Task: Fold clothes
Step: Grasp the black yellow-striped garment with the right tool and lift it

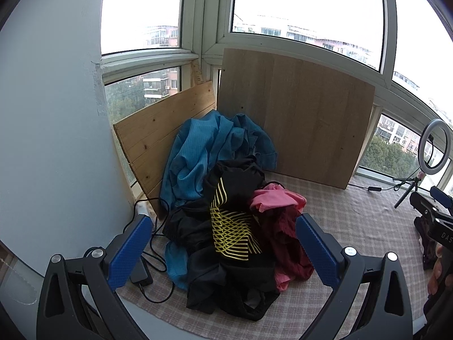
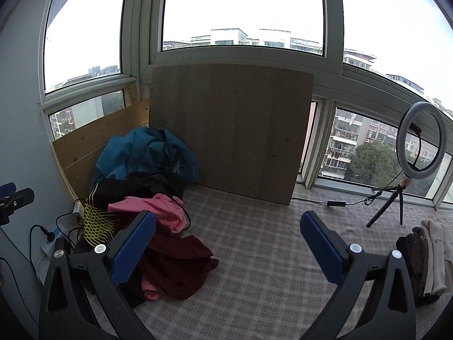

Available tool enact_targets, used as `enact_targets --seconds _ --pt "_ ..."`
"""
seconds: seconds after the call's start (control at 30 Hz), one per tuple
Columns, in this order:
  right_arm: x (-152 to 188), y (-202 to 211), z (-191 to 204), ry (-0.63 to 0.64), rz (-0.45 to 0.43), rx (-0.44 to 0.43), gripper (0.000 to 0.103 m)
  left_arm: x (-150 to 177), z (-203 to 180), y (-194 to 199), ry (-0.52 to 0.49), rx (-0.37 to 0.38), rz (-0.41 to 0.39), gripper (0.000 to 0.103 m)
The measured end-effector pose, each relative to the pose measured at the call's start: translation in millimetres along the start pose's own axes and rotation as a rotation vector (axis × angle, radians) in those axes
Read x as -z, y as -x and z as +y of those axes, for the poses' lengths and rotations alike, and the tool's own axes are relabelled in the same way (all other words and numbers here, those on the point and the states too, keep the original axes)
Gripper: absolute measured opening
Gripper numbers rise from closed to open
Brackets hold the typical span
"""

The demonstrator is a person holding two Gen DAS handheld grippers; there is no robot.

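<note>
Left gripper (image 1: 223,250): held above the table, angled down toward the clothes pile, blue pads spread wide, nothing between them. Right gripper (image 2: 226,248): same pose, jaws wide apart and empty, aimed at bare checked tablecloth (image 2: 254,240) just right of the pile.

Clothes pile (image 1: 226,212) sits in the table's far-left corner, against the two wooden boards (image 1: 297,113) leaning on the window. Blue garment (image 1: 203,153) at the back, black garment with yellow line print (image 1: 232,232) on top in the middle, pink piece (image 1: 274,198) and dark red piece (image 1: 288,243) on the right side.

In the left wrist view the pile fills the gap between the pads but lies below them, no contact visible. In the right wrist view the dark red piece lies just past the left pad.

Folded stack (image 2: 427,257) at the right edge, well apart from the pile. Ring light on tripod (image 2: 419,141) near the far-right edge. Power strip and cables (image 2: 53,235) at the left edge.
</note>
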State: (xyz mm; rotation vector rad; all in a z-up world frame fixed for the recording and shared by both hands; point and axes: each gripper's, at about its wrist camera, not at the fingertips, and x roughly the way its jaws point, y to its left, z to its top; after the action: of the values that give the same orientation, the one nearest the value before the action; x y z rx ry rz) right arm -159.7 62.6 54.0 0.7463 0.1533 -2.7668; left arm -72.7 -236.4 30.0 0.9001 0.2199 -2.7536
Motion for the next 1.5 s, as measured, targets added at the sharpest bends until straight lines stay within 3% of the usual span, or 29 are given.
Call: enact_targets --seconds 0.43,0.57,0.9,0.97,1.07,1.27,1.43,1.47,1.5 --pt "-12 -69 31 0.078 0.051 -0.243 0.101 -4 64 4 0.122 -0.150 -0.018 0.102" --pt "-18 -107 45 0.117 0.123 -0.305 0.077 -7 77 -2 0.147 -0.194 -0.017 0.102" --pt "-44 -200 64 0.143 0.224 -0.341 0.076 -21 86 -36 0.177 -0.217 0.009 0.102" --pt "-43 -212 72 0.120 0.263 -0.411 0.076 -20 88 -43 0.188 -0.215 0.018 0.102" --pt "-37 -217 98 0.151 0.305 -0.531 0.077 -18 91 -53 0.207 -0.210 0.033 0.102" --pt "-23 -225 182 0.424 0.285 -0.529 0.081 -10 101 -57 0.235 -0.199 0.052 0.102" --pt "-2 -258 238 0.540 0.420 -0.593 0.083 -3 110 -49 0.245 -0.206 0.049 0.102" --pt "5 -264 247 0.574 0.439 -0.586 0.080 -2 112 -48 0.248 -0.207 0.048 0.102" --pt "11 -268 254 0.607 0.460 -0.584 0.068 0 114 -46 0.250 -0.208 0.048 0.102"
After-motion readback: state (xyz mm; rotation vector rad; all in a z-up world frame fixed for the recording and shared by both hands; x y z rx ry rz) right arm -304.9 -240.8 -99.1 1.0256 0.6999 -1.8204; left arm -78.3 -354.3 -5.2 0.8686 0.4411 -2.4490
